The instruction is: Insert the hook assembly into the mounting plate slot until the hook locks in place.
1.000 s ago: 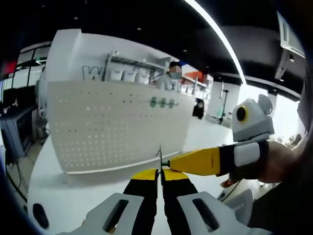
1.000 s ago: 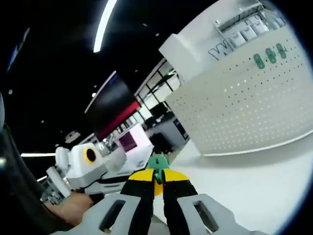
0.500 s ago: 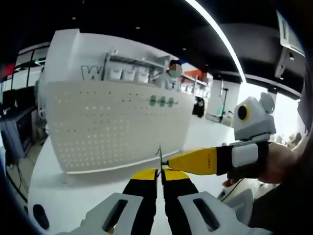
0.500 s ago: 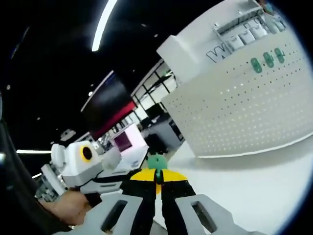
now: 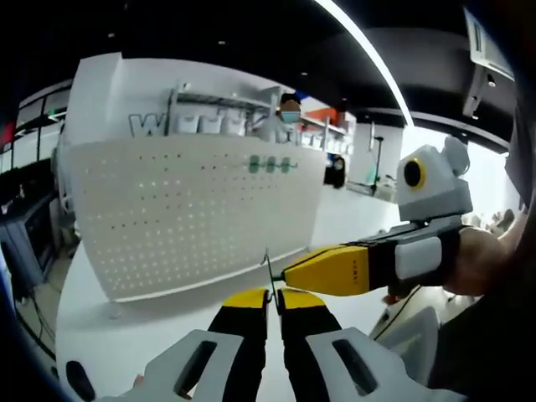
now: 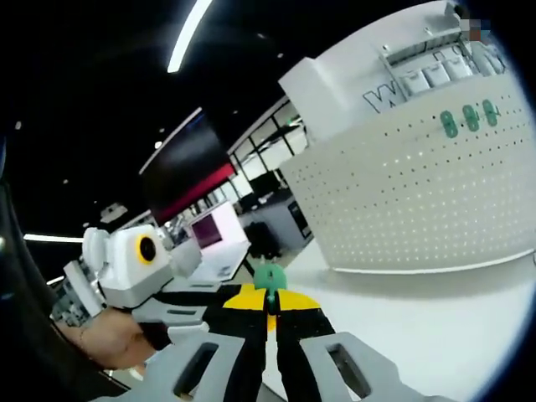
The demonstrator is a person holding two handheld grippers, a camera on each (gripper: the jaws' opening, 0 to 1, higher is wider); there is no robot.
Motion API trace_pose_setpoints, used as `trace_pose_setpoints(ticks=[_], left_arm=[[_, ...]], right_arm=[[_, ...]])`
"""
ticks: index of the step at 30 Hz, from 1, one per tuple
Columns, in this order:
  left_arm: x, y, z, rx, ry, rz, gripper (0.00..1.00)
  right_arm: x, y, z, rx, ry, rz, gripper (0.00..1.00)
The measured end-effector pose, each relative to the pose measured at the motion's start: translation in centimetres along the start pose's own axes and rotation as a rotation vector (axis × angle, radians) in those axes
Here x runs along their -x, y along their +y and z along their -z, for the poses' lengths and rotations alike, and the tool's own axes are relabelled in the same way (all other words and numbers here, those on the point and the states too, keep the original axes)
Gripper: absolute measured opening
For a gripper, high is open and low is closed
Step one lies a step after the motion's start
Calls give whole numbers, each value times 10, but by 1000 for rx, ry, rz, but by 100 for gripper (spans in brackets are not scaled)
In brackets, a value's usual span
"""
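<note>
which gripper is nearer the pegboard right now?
No clear winner. The left gripper and right gripper meet tip to tip in front of the white pegboard, both well short of it, holding a thin hook and a green piece.

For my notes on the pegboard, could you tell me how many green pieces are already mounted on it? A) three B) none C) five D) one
A: three green pieces sit side by side near the top of the white pegboard, also seen in the left gripper view.
</note>
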State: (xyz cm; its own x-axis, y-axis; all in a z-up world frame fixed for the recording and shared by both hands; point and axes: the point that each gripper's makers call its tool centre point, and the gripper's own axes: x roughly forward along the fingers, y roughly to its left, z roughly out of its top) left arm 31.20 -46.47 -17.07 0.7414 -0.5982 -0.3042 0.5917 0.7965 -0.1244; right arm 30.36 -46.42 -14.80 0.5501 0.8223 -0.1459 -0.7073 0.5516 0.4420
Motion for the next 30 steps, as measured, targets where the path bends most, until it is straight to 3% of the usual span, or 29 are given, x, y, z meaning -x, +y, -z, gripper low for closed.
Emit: trace_pose_setpoints(ticks=[10,15,20,25,27,30], left_arm=[[2,-6,0,-10,-7,41,14],[0,-10,-1,9,-13,65,28],[-1,-13,2,-6,-3,74,34],[-2,-18,-1,18,-24,97,50],[-4,-20,-2,121,-47,119,60],[-3,-18,2,122,-35,117,69]], right_arm=[[2,-9,-2,24,1,29,0],[5,-14,-3,67,4,46,0],[8,-20,-6,99,-5,68,0],[9,-23,-5,111,4,74,0],[10,-23,-4,114,4,76,0],[10,-25,-4,117,6,80,0]])
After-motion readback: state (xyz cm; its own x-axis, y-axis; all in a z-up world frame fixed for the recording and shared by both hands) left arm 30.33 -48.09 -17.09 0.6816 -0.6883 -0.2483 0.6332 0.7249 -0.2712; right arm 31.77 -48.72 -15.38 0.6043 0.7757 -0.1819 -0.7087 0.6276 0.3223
